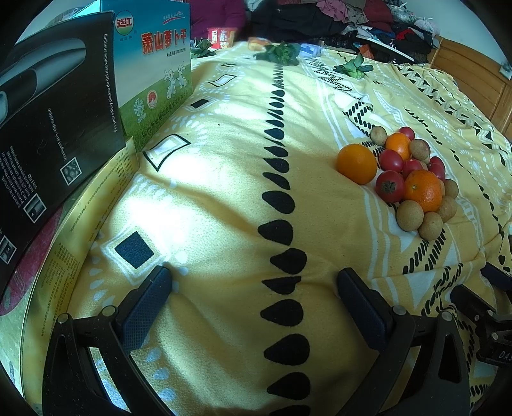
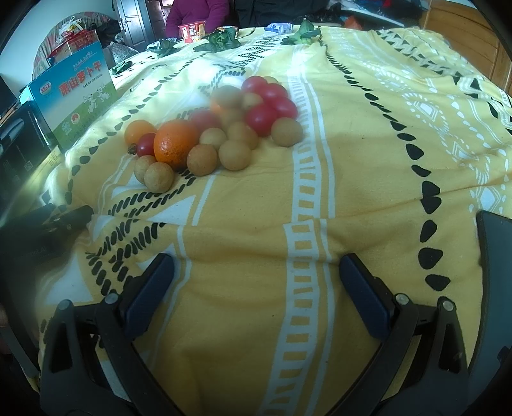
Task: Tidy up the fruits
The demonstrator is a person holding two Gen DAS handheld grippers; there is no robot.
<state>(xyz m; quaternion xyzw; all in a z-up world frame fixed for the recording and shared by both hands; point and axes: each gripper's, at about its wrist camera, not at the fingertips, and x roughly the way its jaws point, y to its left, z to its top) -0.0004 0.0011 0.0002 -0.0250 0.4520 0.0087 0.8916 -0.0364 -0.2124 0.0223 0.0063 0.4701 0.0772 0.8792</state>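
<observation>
- The left claw (image 1: 254,284) is hovering over a yellow patterned blanket (image 1: 224,198), its jaws standing wide apart with only cloth showing between them.
- The right claw (image 2: 256,272) is likewise hanging over the blanket with its jaws spread apart and gripping nothing.
- The fruit pile (image 2: 217,128) is lying on the blanket, far from the right claw and slightly to its left; from the left wrist view it is sitting to the far right.
- In that pile, a large orange (image 1: 356,164) is resting at the left edge, touching a red tomato (image 1: 389,186), which is pressing against a second orange (image 1: 423,191).
- Small tan round fruits (image 1: 409,215) are clustering along the near side of the pile, touching one another.
- A blue-and-green printed box (image 1: 153,70) is standing upright at the far left of the blanket, just beside a black box (image 1: 54,105) that is leaning nearer.
- Leafy greens (image 1: 278,52) and a red cup (image 1: 221,36) are sitting along the far edge.
- A person in a magenta sleeve (image 2: 198,14) is sitting beyond the far edge.
</observation>
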